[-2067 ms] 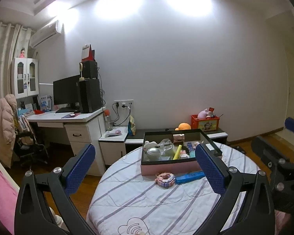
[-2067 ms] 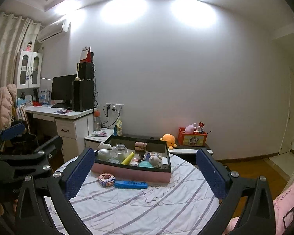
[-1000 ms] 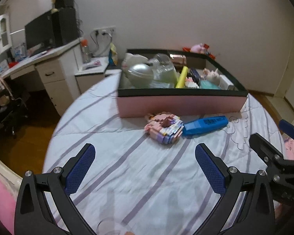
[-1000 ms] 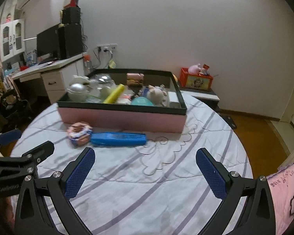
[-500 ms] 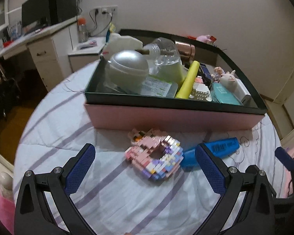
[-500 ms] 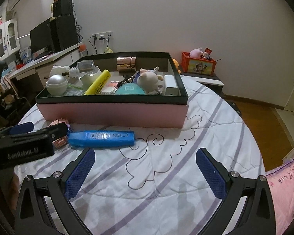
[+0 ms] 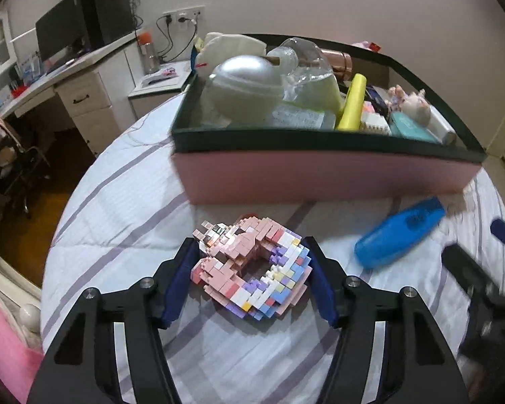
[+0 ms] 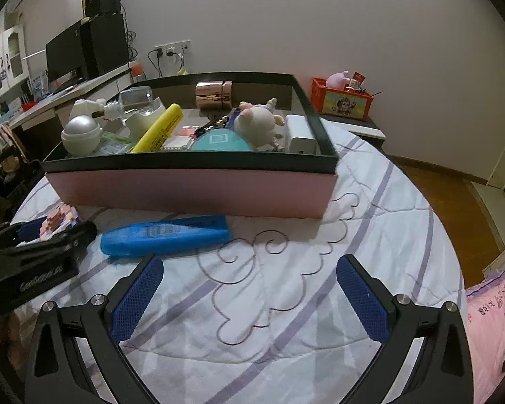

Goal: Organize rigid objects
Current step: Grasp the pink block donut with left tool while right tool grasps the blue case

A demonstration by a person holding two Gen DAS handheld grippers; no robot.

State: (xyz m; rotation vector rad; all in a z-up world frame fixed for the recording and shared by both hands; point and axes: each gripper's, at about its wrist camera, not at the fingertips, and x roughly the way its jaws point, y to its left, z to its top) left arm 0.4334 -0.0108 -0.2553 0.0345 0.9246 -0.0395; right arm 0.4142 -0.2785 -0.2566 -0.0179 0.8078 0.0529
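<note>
A pink and pastel brick-built donut (image 7: 252, 269) lies on the striped tablecloth in front of a pink box (image 7: 320, 175) with a dark rim. My left gripper (image 7: 252, 279) has closed in around the donut, its blue pads (image 7: 176, 286) touching both sides. The donut also shows in the right wrist view (image 8: 59, 219), mostly hidden by the left gripper (image 8: 47, 235). A blue flat case (image 8: 165, 234) lies in front of the box, also seen in the left wrist view (image 7: 400, 237). My right gripper (image 8: 249, 299) is open and empty, above the cloth near the case.
The box (image 8: 192, 192) holds a silver-topped jar (image 8: 80, 134), a yellow tube (image 8: 161, 128), a plush pig (image 8: 256, 123), a copper cylinder (image 8: 213, 94) and several other items. The round table's edge (image 7: 60, 235) drops to the floor at left. A desk (image 7: 67, 77) stands behind.
My left gripper has moved down and forward onto the donut and its jaws have closed in on it. My right gripper has moved closer to the blue case, still open.
</note>
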